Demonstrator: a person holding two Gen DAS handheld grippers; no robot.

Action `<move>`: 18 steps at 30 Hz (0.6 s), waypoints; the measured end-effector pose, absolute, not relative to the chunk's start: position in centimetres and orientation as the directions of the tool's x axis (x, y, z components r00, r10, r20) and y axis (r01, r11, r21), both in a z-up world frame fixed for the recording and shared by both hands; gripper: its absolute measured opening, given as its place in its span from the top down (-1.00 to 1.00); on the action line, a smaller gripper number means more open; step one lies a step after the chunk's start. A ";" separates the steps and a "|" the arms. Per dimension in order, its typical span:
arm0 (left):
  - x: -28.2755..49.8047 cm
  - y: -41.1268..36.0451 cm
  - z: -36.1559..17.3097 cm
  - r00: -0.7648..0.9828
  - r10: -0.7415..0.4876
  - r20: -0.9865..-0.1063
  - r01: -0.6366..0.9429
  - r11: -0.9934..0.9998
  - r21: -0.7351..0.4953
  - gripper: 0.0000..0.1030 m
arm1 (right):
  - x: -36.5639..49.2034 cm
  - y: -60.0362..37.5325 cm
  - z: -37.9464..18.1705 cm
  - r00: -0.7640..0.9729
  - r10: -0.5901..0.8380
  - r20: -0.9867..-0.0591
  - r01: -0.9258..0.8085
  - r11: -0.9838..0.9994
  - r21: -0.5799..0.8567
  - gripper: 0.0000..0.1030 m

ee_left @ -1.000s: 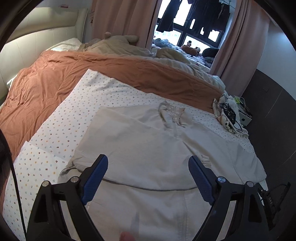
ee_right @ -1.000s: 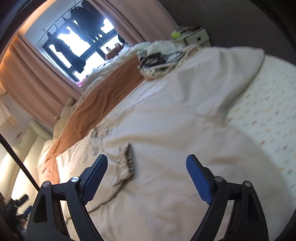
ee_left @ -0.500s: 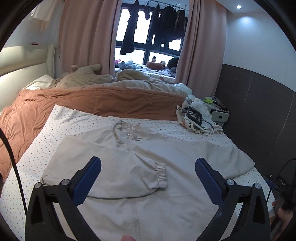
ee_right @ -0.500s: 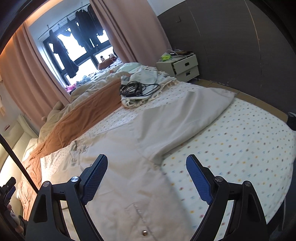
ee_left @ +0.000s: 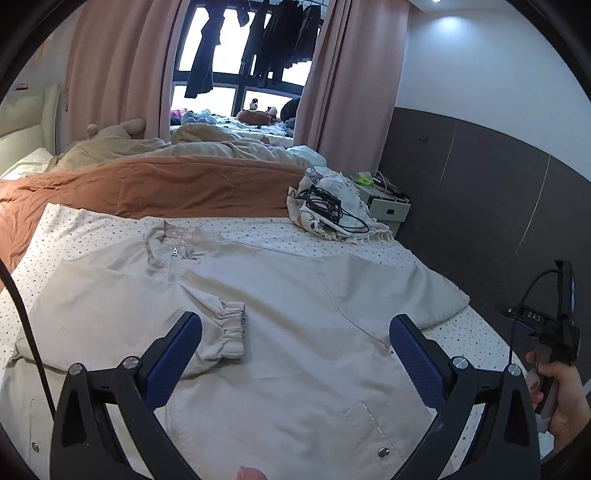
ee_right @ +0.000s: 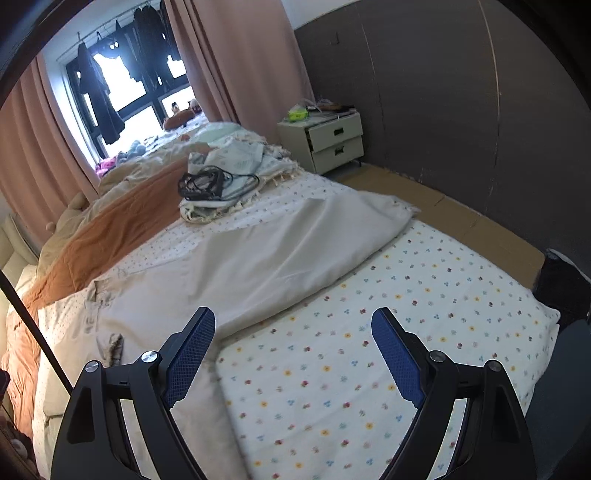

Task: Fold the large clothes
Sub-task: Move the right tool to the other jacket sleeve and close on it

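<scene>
Left gripper [ee_left: 295,343] wide open, jaws just been opening, nothing between the pads, hovering above beige jacket [ee_left: 295,332] spread flat on dotted sheet [ee_left: 74,229]. One sleeve [ee_left: 140,314] folded across chest, elastic cuff [ee_left: 232,328] near centre zip; other sleeve [ee_left: 399,291] lies out to the right. Person's right hand [ee_left: 561,402] at right edge grips a gripper handle. Cable bundle [ee_left: 328,210] on cloth beyond jacket, by orange blanket [ee_left: 166,184].

Daylight blows out the window [ee_left: 236,74]; a ceiling spot [ee_left: 448,22] glares; the room stays dim, sharp, with fisheye-bent edges.
</scene>
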State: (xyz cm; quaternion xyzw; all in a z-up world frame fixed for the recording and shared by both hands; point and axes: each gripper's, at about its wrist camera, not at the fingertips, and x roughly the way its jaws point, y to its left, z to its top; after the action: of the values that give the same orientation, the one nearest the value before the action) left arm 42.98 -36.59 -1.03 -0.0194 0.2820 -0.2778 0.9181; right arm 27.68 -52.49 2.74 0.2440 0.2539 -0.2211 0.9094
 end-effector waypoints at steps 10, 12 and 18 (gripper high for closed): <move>45.1 -38.1 -7.4 0.654 -0.473 -0.590 0.468 0.866 -0.176 -1.00 | 34.0 -56.6 -1.2 0.759 -0.225 -0.611 0.531 0.756 0.382 -0.67; 45.9 -37.9 -8.4 0.630 -0.462 -0.624 0.449 0.872 -0.193 -1.00 | 35.2 -57.8 -1.7 0.759 -0.217 -0.614 0.530 0.753 0.390 -0.62; 47.5 -36.9 -10.3 0.613 -0.415 -0.673 0.402 0.896 -0.187 -1.00 | 38.3 -62.1 -4.2 0.744 -0.168 -0.647 0.544 0.714 0.440 -0.30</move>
State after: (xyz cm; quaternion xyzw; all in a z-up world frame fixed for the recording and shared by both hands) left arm 47.46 -36.92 -10.29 -0.0086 0.3768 -0.2274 0.8979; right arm 38.32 -62.09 -4.16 0.3189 0.2947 -0.2030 0.8777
